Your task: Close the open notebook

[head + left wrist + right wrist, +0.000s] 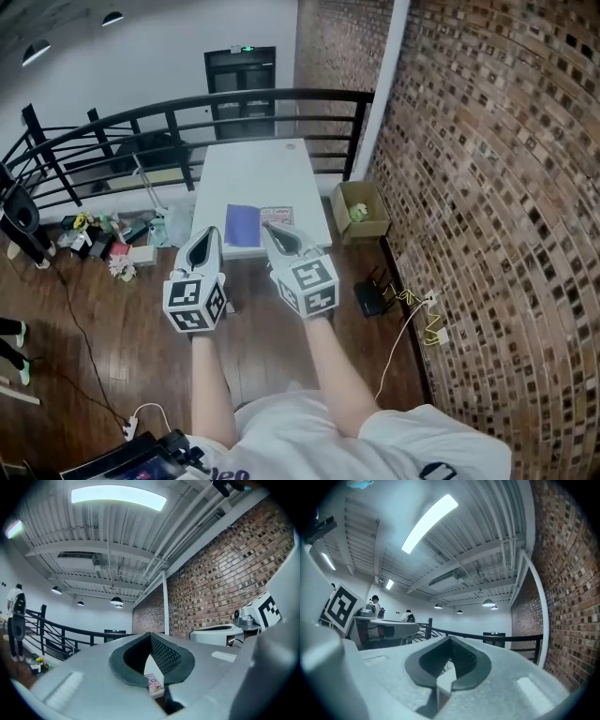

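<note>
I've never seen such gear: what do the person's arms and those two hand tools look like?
The left gripper and right gripper are pale grey tapered shells with dark textured lining inside, each bearing a white cube with black square markers. The shirt is white and short-sleeved.

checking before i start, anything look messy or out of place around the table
A jumble of small colourful items lies scattered on the wooden floor left of the white rectangular table; the table itself looks tidy.
</note>
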Motion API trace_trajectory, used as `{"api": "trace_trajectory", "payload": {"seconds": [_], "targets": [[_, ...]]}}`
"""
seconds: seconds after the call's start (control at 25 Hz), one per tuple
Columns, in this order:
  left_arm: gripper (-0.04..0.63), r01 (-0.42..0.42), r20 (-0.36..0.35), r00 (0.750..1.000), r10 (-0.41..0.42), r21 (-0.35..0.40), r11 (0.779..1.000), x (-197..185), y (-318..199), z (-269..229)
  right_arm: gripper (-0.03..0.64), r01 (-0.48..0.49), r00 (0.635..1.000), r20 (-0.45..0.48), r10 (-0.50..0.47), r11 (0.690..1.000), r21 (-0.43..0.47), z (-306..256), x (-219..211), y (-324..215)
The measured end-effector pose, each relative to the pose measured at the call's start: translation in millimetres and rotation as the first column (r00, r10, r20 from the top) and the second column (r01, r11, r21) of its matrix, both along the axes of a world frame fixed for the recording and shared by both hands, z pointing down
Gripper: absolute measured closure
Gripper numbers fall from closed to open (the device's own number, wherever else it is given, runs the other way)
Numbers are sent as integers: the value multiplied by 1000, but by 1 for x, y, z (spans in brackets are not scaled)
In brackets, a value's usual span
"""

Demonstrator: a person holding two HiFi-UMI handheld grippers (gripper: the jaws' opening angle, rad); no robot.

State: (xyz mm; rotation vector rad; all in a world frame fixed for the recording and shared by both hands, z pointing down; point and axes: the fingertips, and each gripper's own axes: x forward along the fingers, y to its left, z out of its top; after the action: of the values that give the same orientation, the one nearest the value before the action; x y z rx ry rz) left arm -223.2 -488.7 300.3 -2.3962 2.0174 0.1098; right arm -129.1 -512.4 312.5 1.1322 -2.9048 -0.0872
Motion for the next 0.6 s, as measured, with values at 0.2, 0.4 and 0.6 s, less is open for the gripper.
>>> {"api": "trace_trajectory", "payload": {"seconds": [0.2, 0.4, 0.6], "targets": [[577, 31, 6, 1000, -31, -69, 997, -13, -38, 31, 627, -11, 1000, 10, 12, 996, -90, 33, 6, -56], [577, 8, -8, 1000, -8, -91, 996, -31, -89, 46, 627, 9, 1000, -15, -11, 992, -124, 58, -25, -93], [577, -57, -18, 998, 56, -75, 996, -34, -175, 50, 627, -9, 999, -53, 3, 994, -110, 59, -48, -169]]}}
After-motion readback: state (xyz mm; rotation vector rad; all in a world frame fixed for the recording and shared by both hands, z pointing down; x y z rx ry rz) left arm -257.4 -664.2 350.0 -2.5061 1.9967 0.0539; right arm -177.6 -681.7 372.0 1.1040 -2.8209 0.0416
